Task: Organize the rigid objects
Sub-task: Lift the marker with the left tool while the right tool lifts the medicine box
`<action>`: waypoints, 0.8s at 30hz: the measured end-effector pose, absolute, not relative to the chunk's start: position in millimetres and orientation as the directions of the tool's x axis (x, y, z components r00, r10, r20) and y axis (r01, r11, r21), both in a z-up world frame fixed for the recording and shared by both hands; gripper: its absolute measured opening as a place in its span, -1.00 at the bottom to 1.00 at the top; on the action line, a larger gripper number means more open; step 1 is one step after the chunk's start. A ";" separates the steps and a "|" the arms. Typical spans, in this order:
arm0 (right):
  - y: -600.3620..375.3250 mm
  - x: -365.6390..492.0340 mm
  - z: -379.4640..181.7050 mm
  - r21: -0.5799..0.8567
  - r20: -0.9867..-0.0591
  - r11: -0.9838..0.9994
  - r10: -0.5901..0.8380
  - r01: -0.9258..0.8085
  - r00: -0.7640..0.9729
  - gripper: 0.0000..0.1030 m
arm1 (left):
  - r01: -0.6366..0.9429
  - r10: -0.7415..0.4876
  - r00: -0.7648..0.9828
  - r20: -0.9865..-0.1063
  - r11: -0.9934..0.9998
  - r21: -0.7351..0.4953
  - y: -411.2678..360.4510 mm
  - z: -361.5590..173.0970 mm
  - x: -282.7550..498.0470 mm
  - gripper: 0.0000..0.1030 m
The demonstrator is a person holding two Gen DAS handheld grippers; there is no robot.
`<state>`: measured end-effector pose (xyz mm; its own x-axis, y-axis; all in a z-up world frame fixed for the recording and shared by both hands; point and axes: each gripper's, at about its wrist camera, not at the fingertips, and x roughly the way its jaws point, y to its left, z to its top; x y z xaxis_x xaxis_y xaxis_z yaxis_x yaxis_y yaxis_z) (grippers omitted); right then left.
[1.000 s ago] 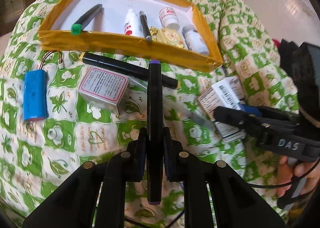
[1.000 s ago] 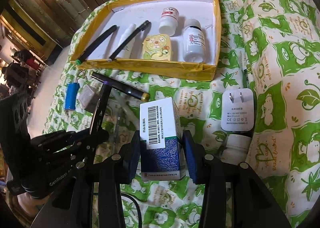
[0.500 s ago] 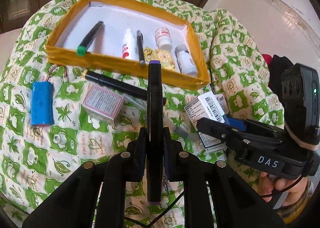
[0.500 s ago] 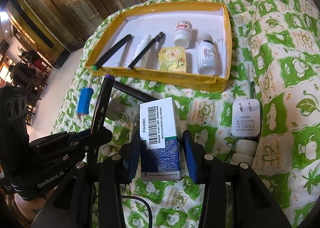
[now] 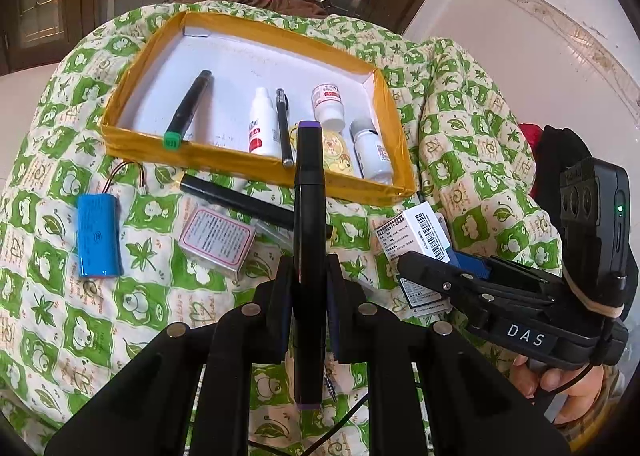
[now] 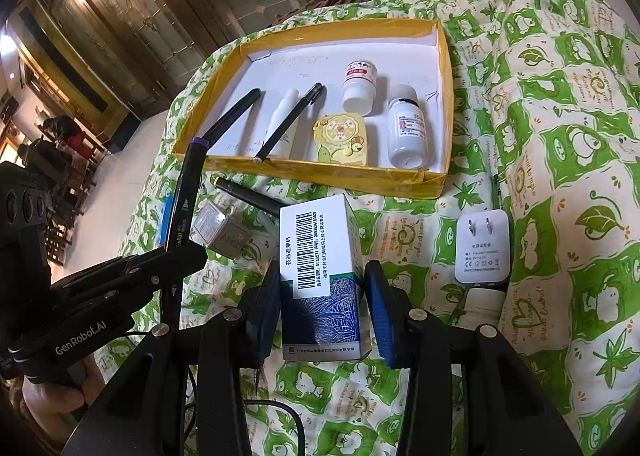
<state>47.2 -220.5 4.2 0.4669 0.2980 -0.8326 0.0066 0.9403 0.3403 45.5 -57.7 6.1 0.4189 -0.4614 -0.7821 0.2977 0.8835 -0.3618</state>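
My left gripper [image 5: 308, 276] is shut on a black marker with a purple cap [image 5: 307, 215], held upright above the green patterned quilt; the same marker [image 6: 186, 199] shows at the left of the right wrist view. My right gripper [image 6: 322, 292] is shut on a white and blue medicine box [image 6: 318, 268], lifted off the quilt. Beyond both lies a yellow-rimmed tray [image 5: 260, 165] holding a green-capped marker [image 5: 188, 107], a pen [image 5: 282, 123], a dropper bottle [image 5: 260, 127], two white bottles [image 5: 370, 151] and a yellow cartoon case [image 6: 342, 135].
On the quilt lie a blue battery pack [image 5: 98, 234], a small pink-edged box [image 5: 216, 242], a long black pen [image 5: 240, 201], a white plug adapter [image 6: 482, 248] and a white bottle [image 6: 482, 308] near it. A hand [image 5: 560, 384] grips the right tool.
The left gripper has risen with the marker, so the tray and quilt look farther away. The right gripper keeps the medicine box held, lifted slightly.
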 end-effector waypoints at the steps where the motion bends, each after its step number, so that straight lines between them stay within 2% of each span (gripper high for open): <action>1: -221.3 47.1 4.9 0.341 -0.832 0.940 0.298 0.008 0.468 -0.29 | 0.299 -0.461 0.420 -0.781 0.883 -0.361 -58.0 6.8 45.9 -0.76; 24: -220.1 58.1 28.3 0.363 -0.791 0.931 0.295 0.022 0.536 -0.29 | 0.309 -0.468 0.436 -0.769 0.880 -0.361 -60.3 12.0 53.8 -0.76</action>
<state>58.1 -220.1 28.3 0.5361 0.2955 -0.7908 0.0224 0.9314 0.3632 53.8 -60.3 12.0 0.4355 -0.4680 -0.7689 0.3087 0.8801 -0.3609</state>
